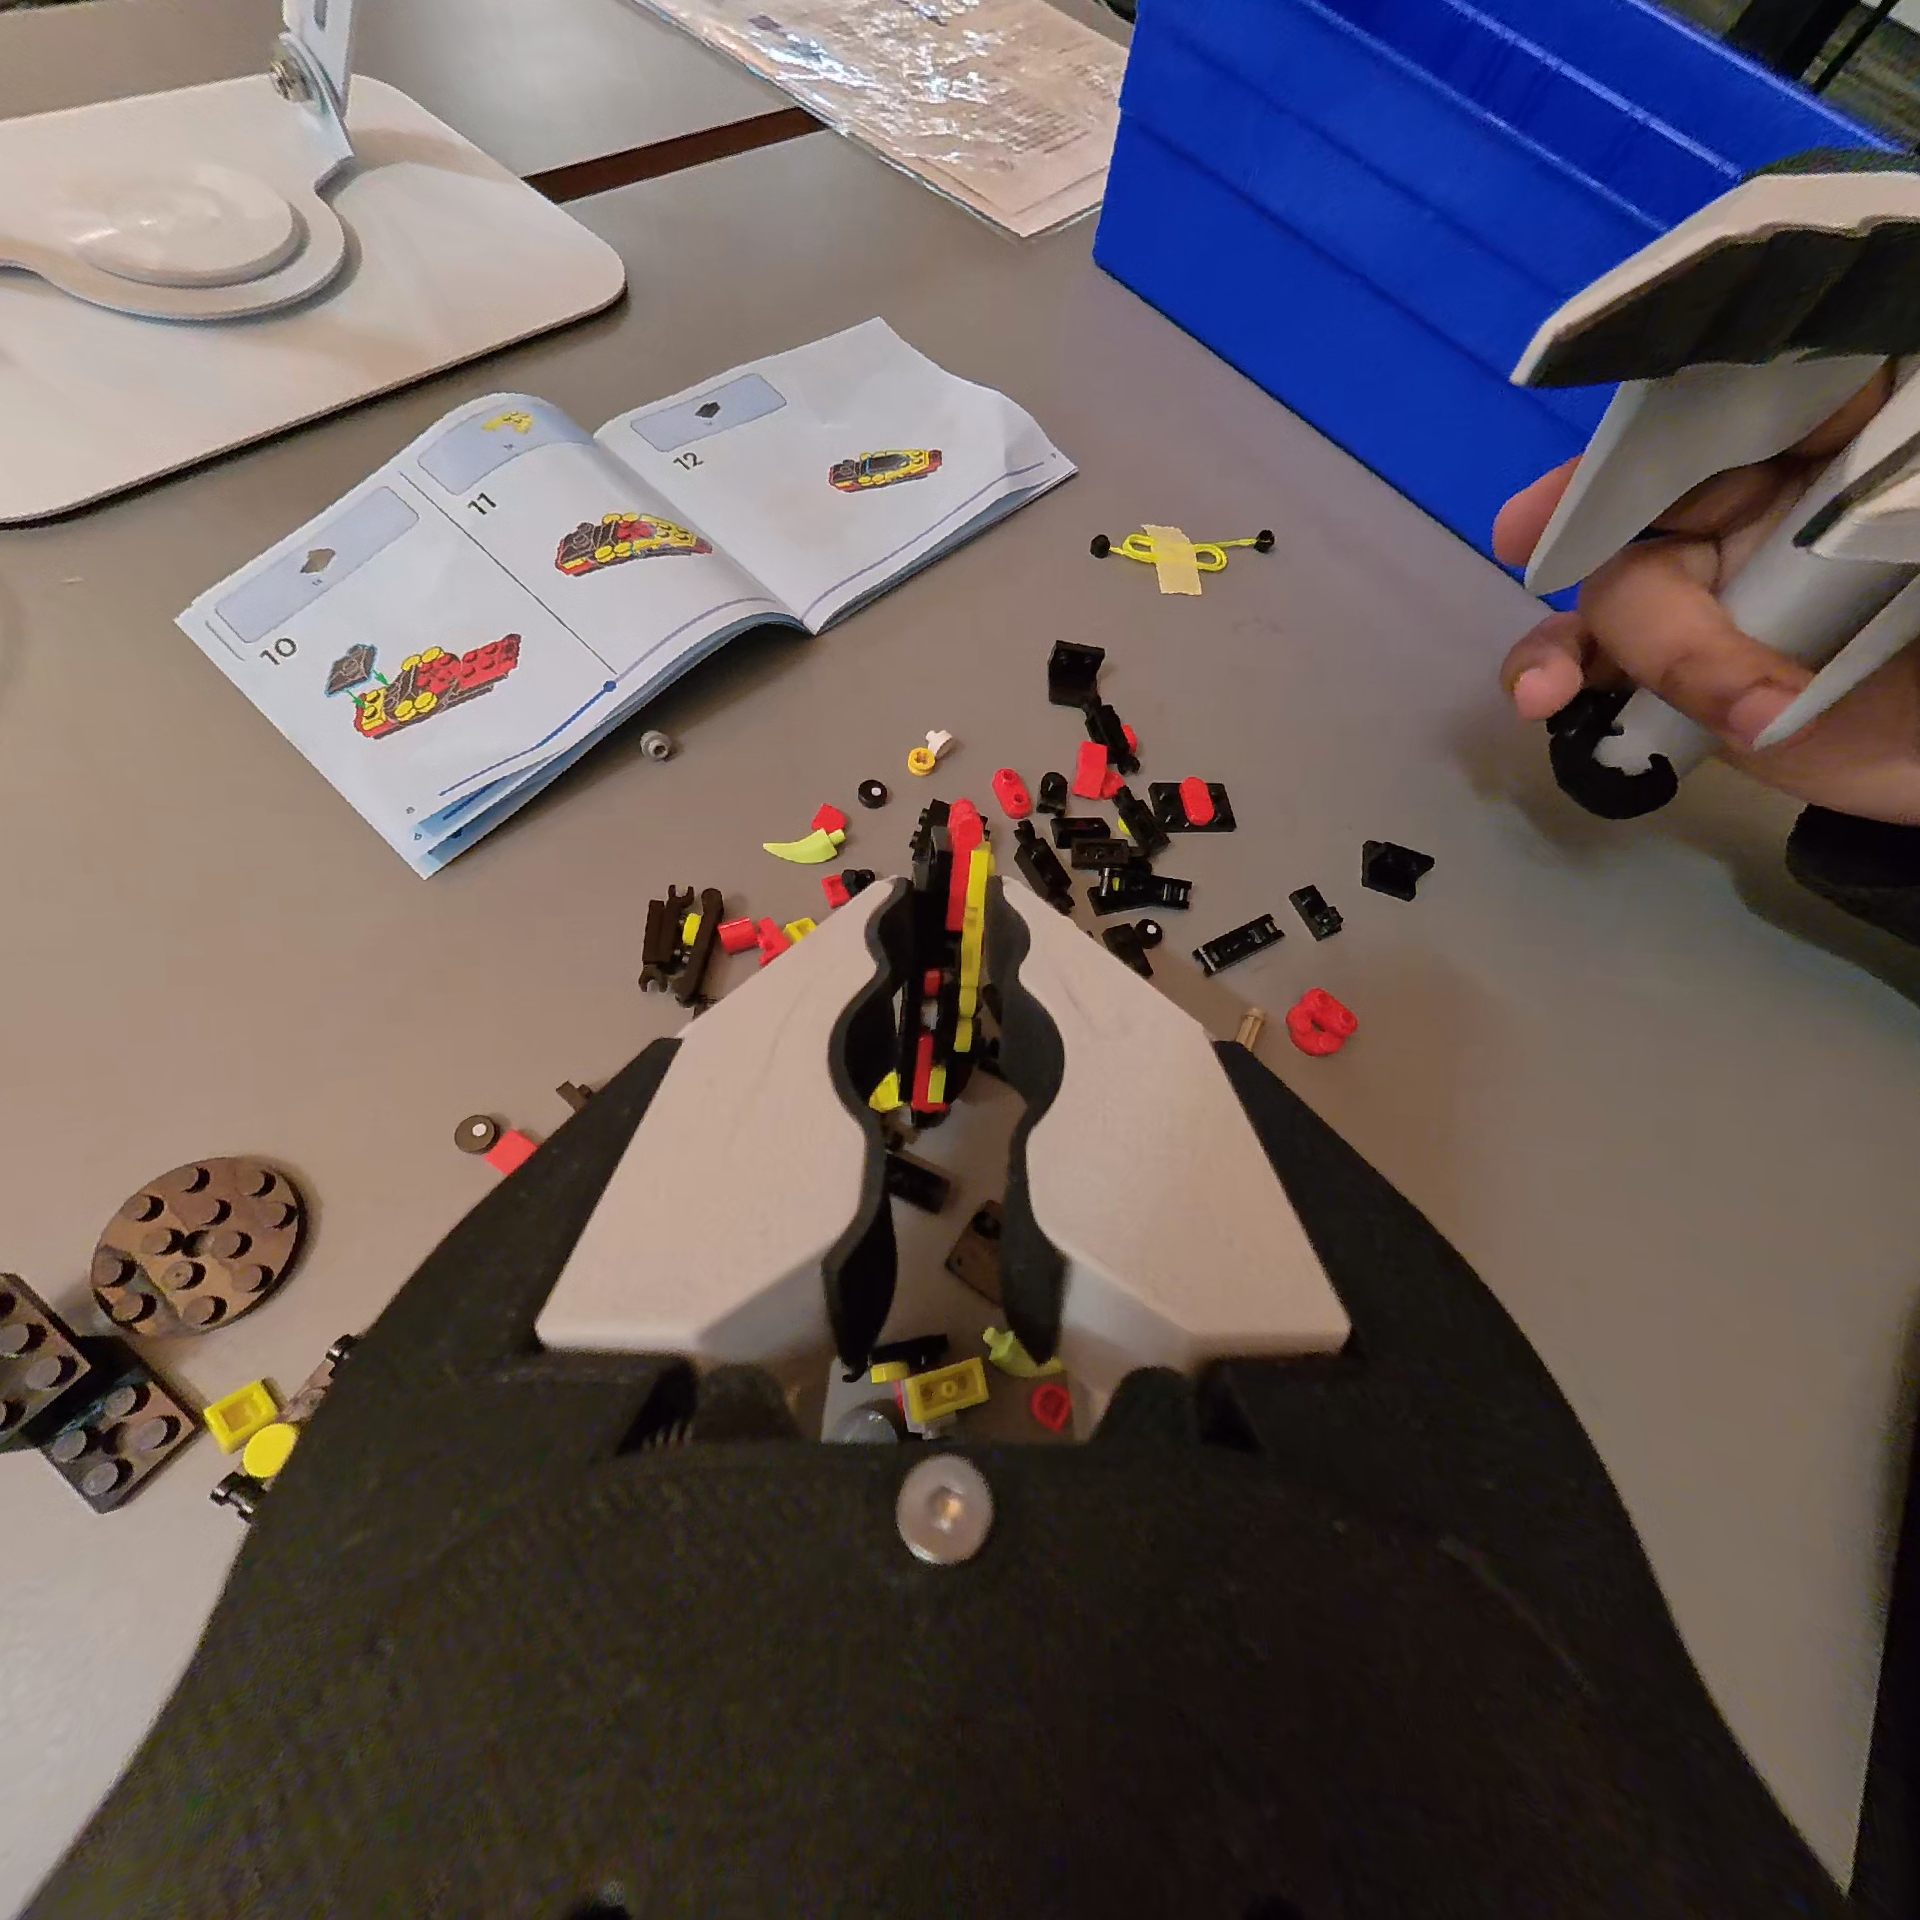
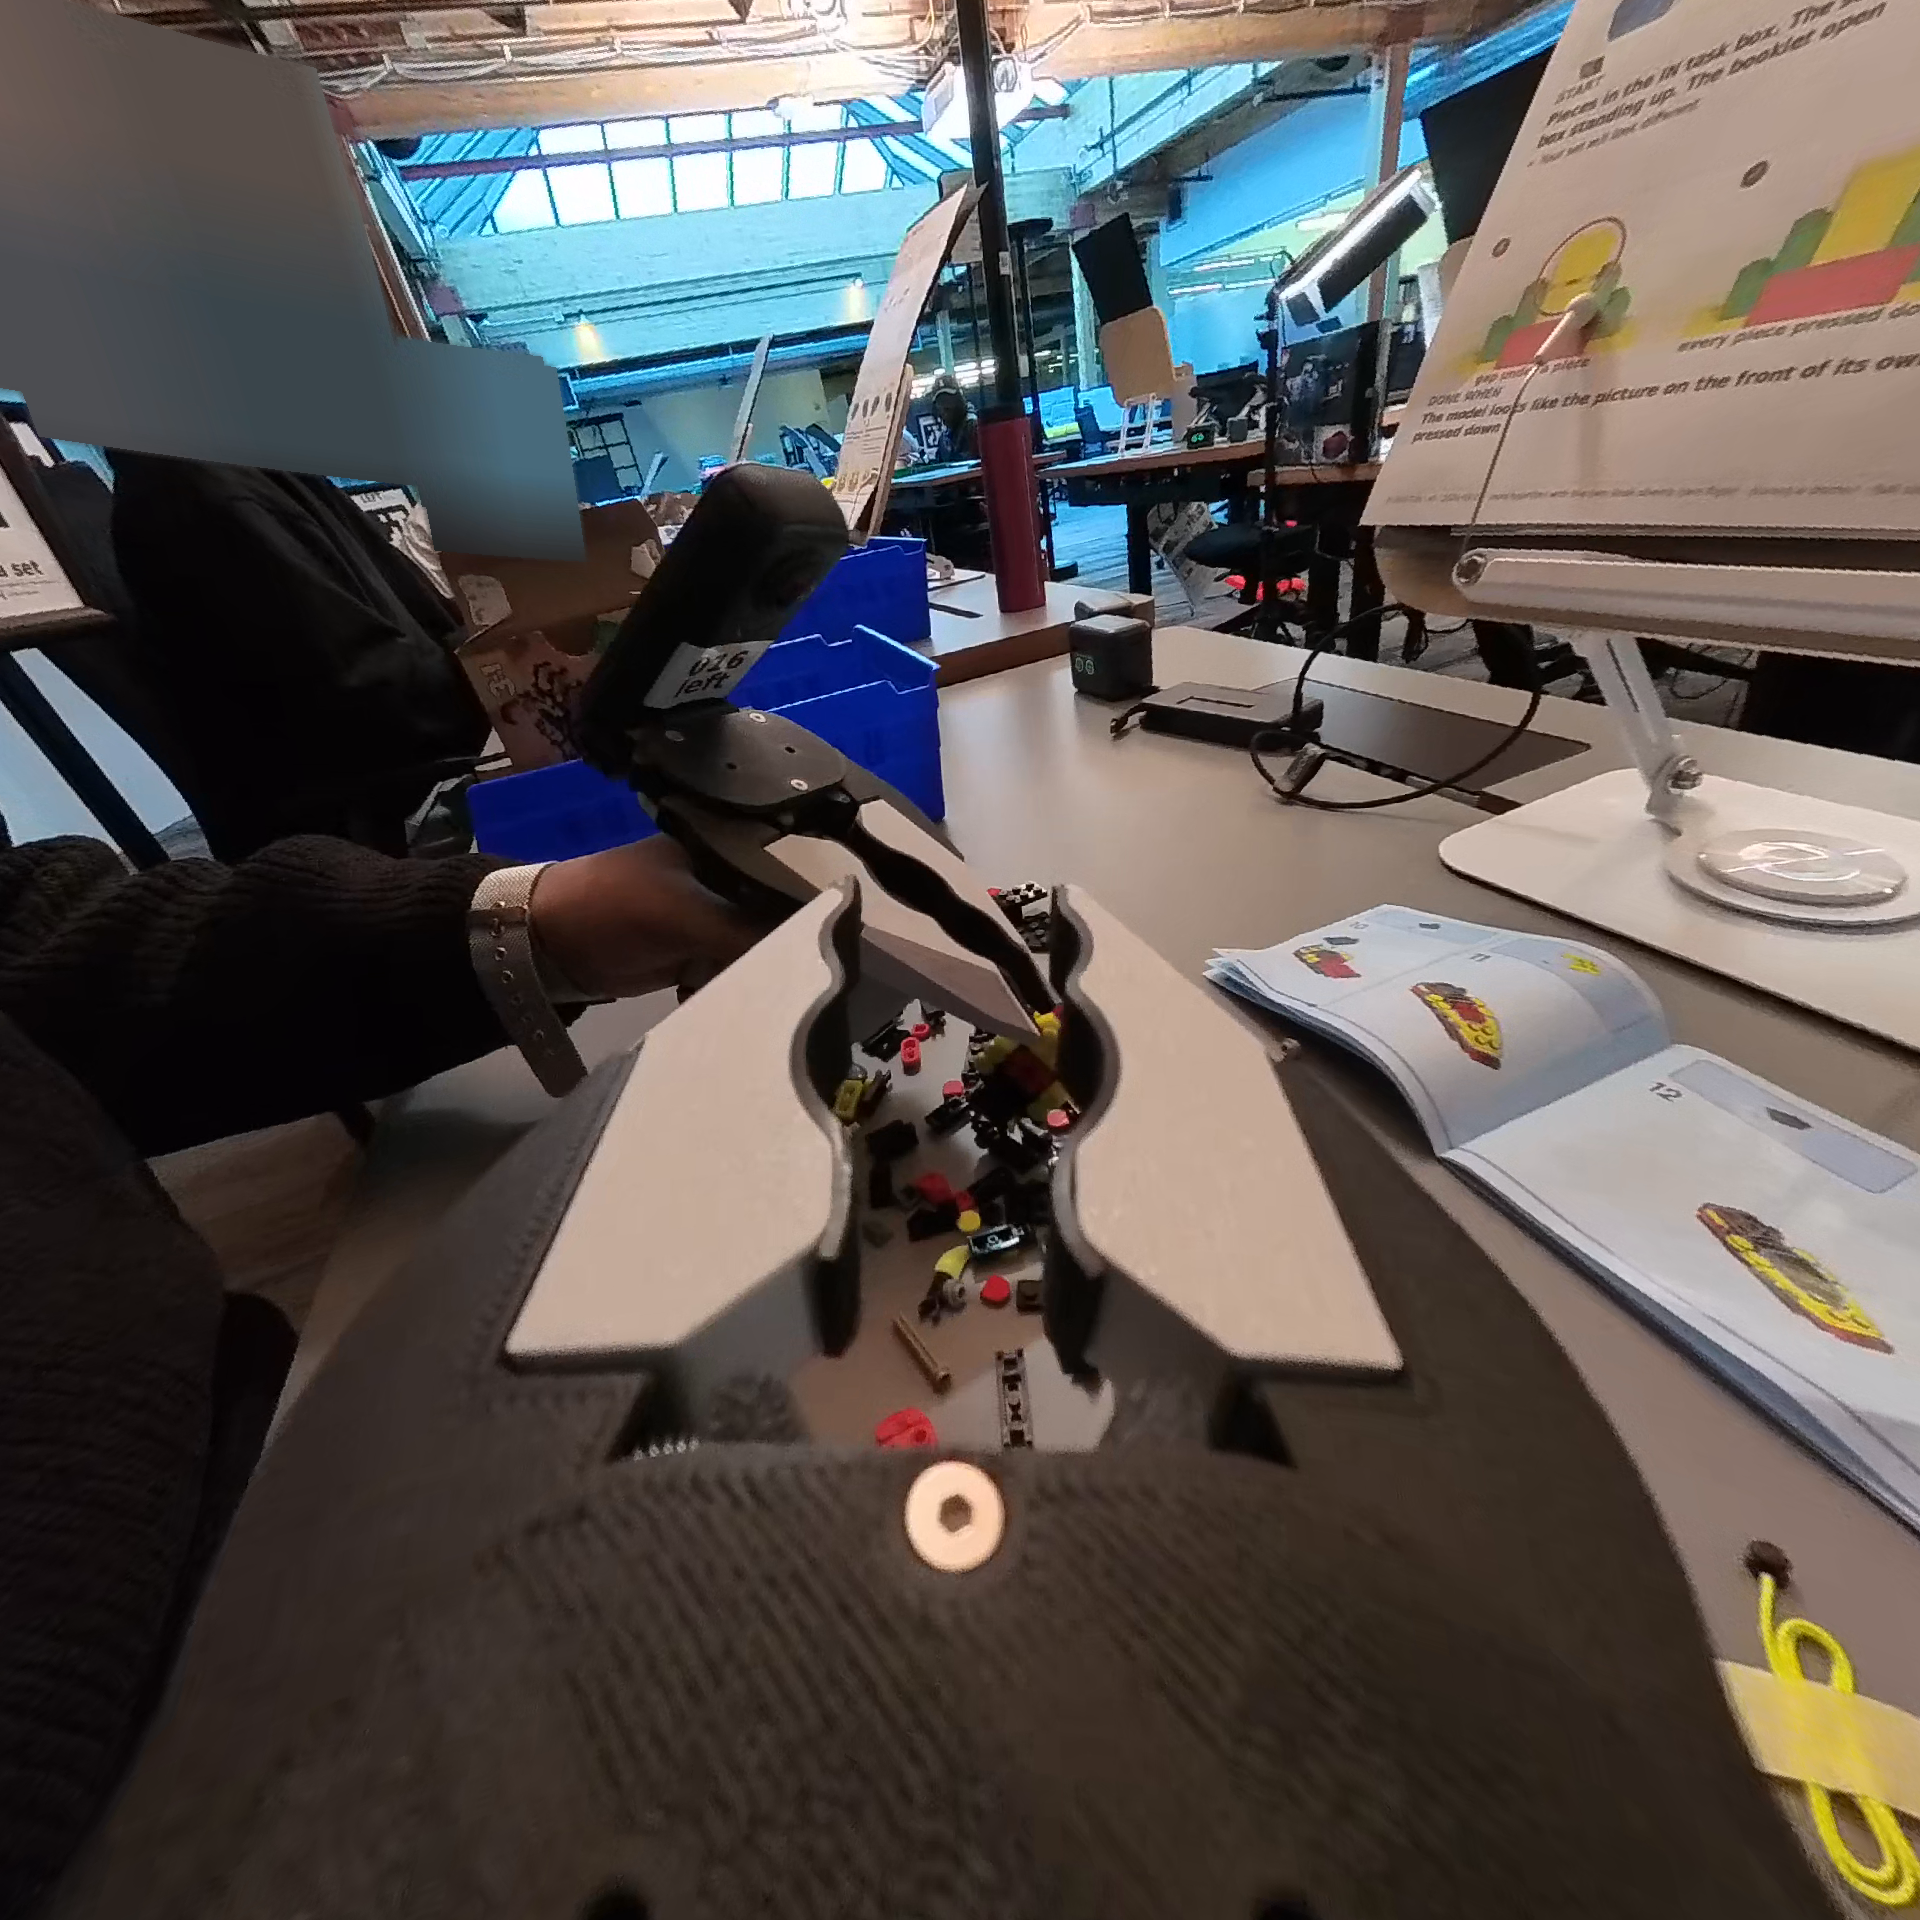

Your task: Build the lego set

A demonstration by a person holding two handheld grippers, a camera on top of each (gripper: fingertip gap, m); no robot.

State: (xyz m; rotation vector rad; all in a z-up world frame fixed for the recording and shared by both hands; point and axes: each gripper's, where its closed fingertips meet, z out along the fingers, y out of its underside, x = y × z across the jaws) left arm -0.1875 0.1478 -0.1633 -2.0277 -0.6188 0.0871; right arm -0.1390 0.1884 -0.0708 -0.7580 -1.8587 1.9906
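My left gripper [image 1: 951, 894] is shut on a partly built black, red and yellow lego model [image 1: 966, 852], held on edge between the fingers above the table. Loose black, red and yellow lego pieces [image 1: 1122, 831] lie scattered under and beyond it. In the right wrist view my right gripper [image 2: 961, 914] is open and empty, hovering over the loose pieces [image 2: 966, 1195]. The left gripper's tip, holding the model [image 2: 1023, 1060], shows just beyond its fingers. The open instruction booklet [image 1: 623, 582] lies at the far left, and also shows in the right wrist view [image 2: 1507, 1091].
A blue bin [image 1: 1403, 229] stands far right. A white stand base [image 1: 260, 312] sits far left. A brown round plate [image 1: 197, 1242] and dark plates [image 1: 62, 1392] lie near left. A taped yellow string [image 1: 1179, 551] lies beside the booklet. A hand [image 1: 1662, 644] holds the right gripper. The gap from one gripper's tips to the other's is roughly 11 cm.
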